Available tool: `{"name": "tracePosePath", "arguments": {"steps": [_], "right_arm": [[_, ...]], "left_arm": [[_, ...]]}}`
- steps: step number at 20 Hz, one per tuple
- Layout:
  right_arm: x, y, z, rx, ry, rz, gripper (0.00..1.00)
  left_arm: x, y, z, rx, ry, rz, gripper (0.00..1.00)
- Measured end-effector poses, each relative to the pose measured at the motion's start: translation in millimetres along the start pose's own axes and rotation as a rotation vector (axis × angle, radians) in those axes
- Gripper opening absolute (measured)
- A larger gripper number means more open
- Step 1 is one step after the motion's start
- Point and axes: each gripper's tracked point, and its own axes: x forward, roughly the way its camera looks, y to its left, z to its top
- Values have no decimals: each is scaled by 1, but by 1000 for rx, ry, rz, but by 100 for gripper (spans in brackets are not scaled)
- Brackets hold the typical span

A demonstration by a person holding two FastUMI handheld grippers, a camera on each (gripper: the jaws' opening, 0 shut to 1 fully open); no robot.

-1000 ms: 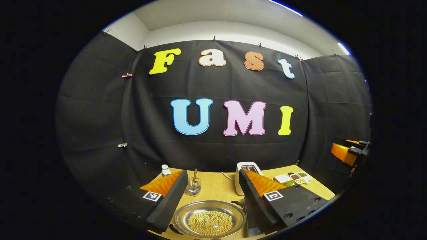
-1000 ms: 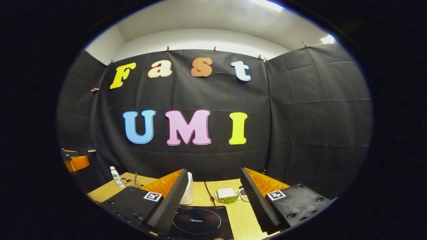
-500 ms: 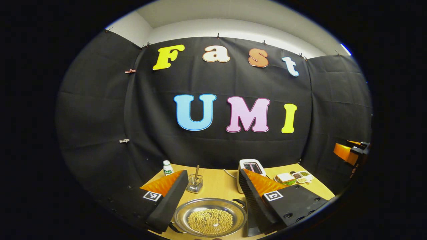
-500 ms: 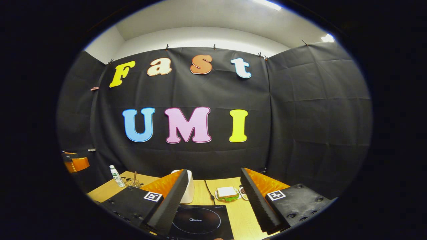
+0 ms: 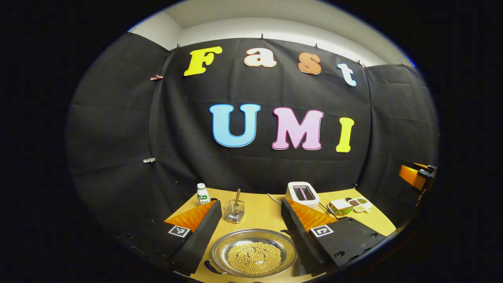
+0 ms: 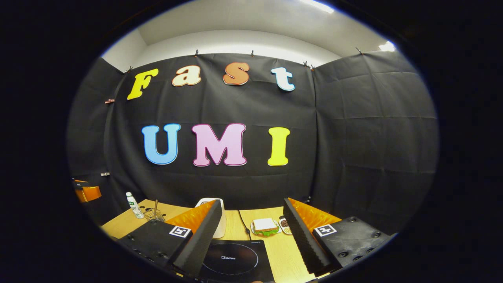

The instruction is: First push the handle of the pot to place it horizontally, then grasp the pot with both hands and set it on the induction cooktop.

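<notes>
Sitting on the wooden surface, the shallow metal pot of yellow beans lies between the wide-open jaws of the left gripper, one handle at its near-left rim; the other seems hidden. The induction cooktop lies bare between the right gripper's wide jaws. Behind stand a toaster, glass and bottle.
</notes>
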Motion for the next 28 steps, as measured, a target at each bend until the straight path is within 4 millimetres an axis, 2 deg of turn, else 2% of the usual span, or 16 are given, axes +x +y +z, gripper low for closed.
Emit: {"name": "tracePosePath", "arguments": {"steps": [4,7,11,12,15,16,18,19,20,21,22,25,26,28], "right_arm": [[-5,1,-3,-1,11,-8,98],[-9,8,-6,0,18,-6,98],[-16,17,-12,9,32,-2,98],[-17,20,-14,9,37,-2,100],[-24,26,-20,7,47,-5,98],[-26,29,-23,7,51,-6,98],[-34,34,-29,6,58,-7,98],[-37,36,-31,5,58,-8,98],[-40,39,-33,5,59,-8,98],[-43,41,-35,5,59,-7,98],[-46,43,-38,4,58,-7,98],[-56,49,-52,-7,77,2,98],[-58,50,-55,-10,82,2,98],[-63,52,-57,-14,87,0,98]], "left_arm": [[4,19,-12,-5,40,12,95],[5,31,-29,-14,91,-6,95],[3,52,-59,-59,187,-16,87],[2,58,-67,-76,212,-15,82],[-3,77,-97,-114,300,-10,67],[-5,82,-105,-124,326,-11,57],[-11,89,-123,-148,368,-22,44],[-14,90,-133,-158,387,-32,46],[-17,90,-141,-165,403,-46,32],[-21,89,-149,-169,416,-60,29],[-23,88,-157,-168,428,-73,17],[-33,94,-187,-152,488,-73,10],[-35,89,-196,-170,509,-96,5],[-43,79,-216,-214,557,-137,5]]}}
